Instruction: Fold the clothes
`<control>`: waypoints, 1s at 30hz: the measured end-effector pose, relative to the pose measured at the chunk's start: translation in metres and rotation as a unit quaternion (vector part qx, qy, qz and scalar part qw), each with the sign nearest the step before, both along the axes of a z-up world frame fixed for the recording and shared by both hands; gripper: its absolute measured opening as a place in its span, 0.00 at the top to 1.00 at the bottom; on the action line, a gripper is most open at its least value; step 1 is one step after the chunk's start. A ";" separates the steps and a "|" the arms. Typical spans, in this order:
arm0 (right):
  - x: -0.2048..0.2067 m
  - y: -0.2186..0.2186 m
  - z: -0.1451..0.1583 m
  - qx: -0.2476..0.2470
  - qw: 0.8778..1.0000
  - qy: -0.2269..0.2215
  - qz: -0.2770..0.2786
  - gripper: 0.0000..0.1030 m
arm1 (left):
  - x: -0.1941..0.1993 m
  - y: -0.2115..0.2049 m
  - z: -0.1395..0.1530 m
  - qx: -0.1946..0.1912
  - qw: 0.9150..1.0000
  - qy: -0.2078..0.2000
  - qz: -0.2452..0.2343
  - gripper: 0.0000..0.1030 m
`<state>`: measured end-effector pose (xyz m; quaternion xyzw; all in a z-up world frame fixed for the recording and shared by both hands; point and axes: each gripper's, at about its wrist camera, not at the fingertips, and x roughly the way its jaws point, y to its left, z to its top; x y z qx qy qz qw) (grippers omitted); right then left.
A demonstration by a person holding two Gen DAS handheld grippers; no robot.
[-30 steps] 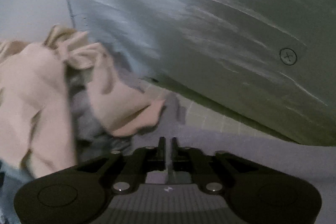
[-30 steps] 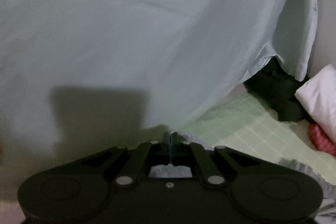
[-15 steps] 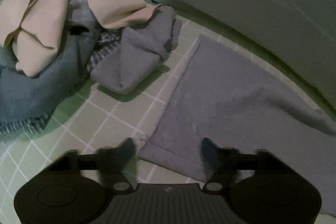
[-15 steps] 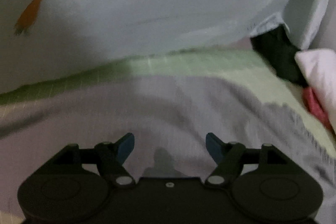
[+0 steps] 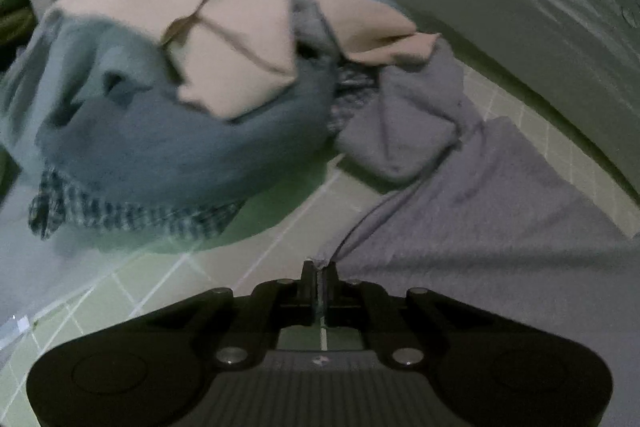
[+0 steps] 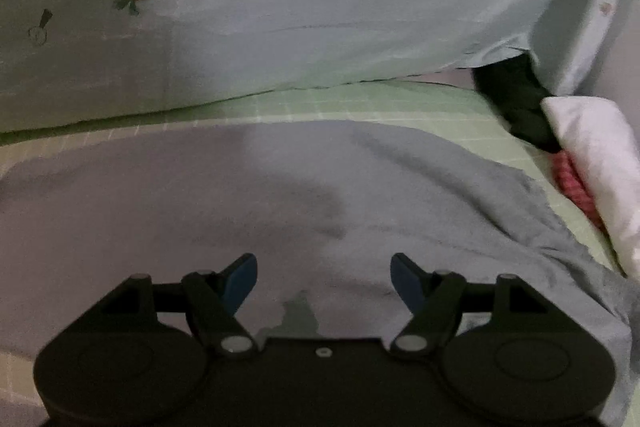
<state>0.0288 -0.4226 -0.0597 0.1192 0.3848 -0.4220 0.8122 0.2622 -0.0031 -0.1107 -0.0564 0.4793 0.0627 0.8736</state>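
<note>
Left wrist: my left gripper (image 5: 320,269) is closing, fingers nearly together, pinching the near corner of the grey garment (image 5: 500,211). It lies flat on the bed (image 5: 132,287), running away up-right from that corner. Laundry pile (image 5: 180,87) sits up-left, clear of the grip.

Right wrist: right gripper (image 6: 324,277) has fingers spread, nothing between them, hovering over the garment's middle (image 6: 240,195). Its free edge lies to the right, so I judge the right hand must shift there.
</note>
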 end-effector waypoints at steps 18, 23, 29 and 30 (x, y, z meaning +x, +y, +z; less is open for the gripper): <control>-0.149 -0.079 0.039 -0.022 0.997 -0.054 -0.045 0.25 | -0.143 -0.139 0.057 -0.017 0.993 -0.014 -0.113 0.09; -0.179 -0.132 0.037 -0.026 0.999 -0.037 -0.024 0.25 | -0.185 -0.191 0.058 -0.006 0.992 -0.015 -0.126 0.05; -0.203 -0.195 0.025 -0.008 0.998 -0.054 0.026 0.33 | -0.213 -0.257 0.060 -0.013 0.994 -0.010 -0.111 0.04; -0.203 -0.207 0.023 0.002 0.998 -0.057 0.035 0.40 | -0.214 -0.267 0.061 -0.016 0.994 -0.008 -0.107 0.04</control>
